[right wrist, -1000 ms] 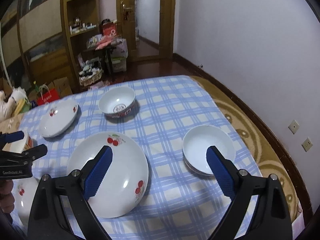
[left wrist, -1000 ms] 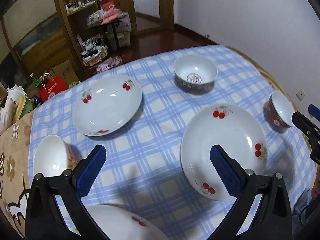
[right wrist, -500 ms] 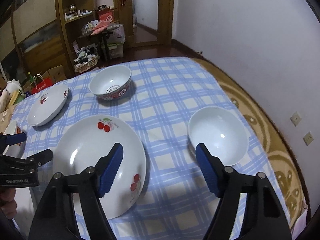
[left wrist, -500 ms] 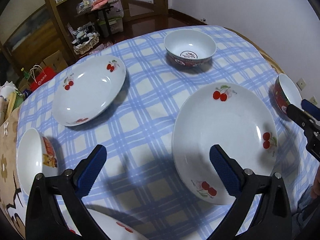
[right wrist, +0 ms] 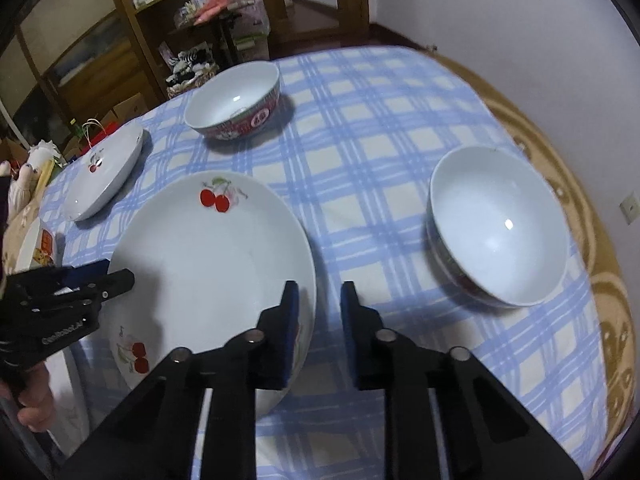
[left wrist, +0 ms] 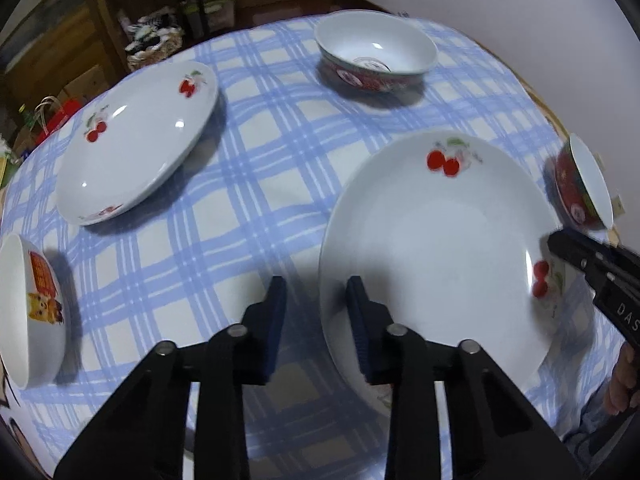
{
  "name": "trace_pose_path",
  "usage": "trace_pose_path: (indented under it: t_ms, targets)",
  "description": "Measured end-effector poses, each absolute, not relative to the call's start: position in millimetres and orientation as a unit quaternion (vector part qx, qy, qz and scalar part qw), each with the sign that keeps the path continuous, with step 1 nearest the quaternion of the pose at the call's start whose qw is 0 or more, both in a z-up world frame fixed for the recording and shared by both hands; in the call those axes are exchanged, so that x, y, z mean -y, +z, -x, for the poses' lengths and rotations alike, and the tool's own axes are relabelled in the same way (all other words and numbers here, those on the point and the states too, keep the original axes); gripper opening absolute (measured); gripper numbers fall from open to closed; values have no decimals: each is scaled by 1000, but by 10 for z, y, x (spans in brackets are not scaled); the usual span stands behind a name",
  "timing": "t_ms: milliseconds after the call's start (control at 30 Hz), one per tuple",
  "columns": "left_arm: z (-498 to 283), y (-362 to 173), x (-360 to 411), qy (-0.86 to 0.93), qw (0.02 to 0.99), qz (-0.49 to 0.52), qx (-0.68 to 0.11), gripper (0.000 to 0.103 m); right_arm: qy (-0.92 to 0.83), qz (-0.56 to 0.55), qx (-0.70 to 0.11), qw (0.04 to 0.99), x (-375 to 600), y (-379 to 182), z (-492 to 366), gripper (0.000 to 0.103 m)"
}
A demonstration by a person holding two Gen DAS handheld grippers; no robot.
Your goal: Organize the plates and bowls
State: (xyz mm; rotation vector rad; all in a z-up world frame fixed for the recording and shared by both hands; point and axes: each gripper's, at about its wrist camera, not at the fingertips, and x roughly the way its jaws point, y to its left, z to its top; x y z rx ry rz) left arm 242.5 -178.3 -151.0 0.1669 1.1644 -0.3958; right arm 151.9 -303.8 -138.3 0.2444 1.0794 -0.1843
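A: Where does the large cherry plate lie?

B: On the checked table, with the left gripper at one rim and the right gripper at the opposite rim.

A: The jaws?

B: Narrow and closing; each pair straddles the plate's rim, pads not visibly pressing. A white bowl stands beside the plate.

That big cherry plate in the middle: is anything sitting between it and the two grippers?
Nothing visible. The left gripper straddles one edge of the big cherry plate and the right gripper the opposite edge, jaws closing around the rim.
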Motion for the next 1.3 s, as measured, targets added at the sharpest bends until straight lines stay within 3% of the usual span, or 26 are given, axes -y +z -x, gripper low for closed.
trace_pose_path:
  t_ms: [67,200,933,1300]
  targets:
    - [-2426,-1505,1793,-190,814,-70,-544,20,-79,-126,-514,845,3064,-1403,-1537,14]
    - [-2462,-1564,1819,-198,803,-52,-559,18,-57,-140,-518,842,3067,-1442,-1566,7]
    - [-2206,-1519,1746,-192,788,-34,-584,16,-60,-160,-526,833,3067,-1291,-1379,7]
    - [-2000,-1249,1666,-213,791,-41,-572,16,-77,-174,-526,829,3007,-1153,-1092,7]
